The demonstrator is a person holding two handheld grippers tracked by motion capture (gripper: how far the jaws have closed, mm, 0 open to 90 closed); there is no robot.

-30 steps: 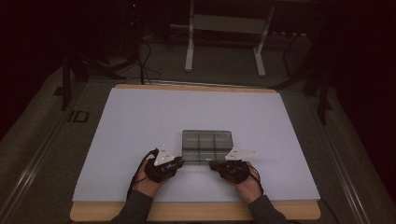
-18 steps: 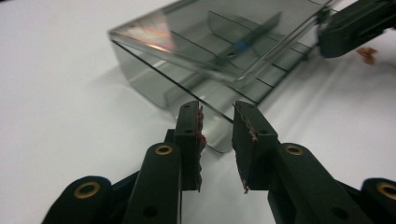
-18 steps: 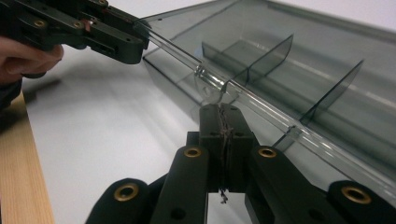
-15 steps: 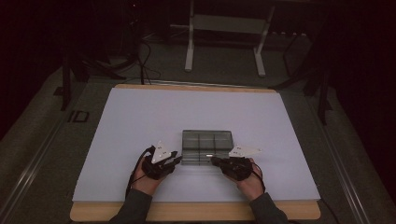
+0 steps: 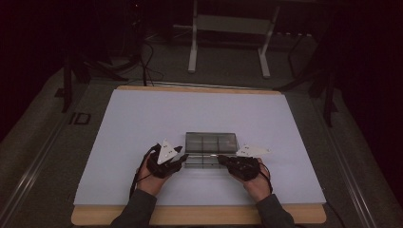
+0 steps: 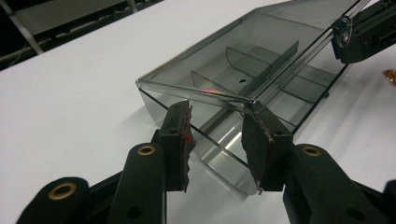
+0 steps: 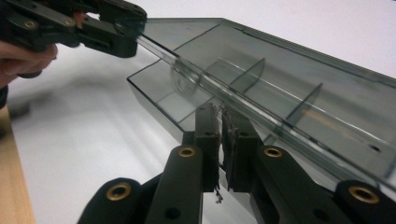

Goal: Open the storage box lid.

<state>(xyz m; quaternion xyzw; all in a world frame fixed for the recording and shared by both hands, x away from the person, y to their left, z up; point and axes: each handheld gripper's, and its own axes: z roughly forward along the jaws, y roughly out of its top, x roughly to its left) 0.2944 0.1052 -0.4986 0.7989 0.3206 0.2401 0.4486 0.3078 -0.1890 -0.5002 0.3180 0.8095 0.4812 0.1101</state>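
I am opening a smoky clear divided box (image 5: 210,148) on the white surface (image 5: 142,118). My right gripper (image 7: 221,122) pinches its lid's front edge; my left gripper (image 6: 215,123), half open, straddles the corner. Next, lift evenly.

The table (image 5: 142,118) is viewed from above the person's side by the high view, which faces forward and down from well back, the floor beyond being taken in. Each gripper view is taken low and very close along its own jaws, from opposite ends of the box (image 6: 243,74). The box (image 5: 210,148) is shared by all three views, and in each gripper view the other gripper is caught at the far end.
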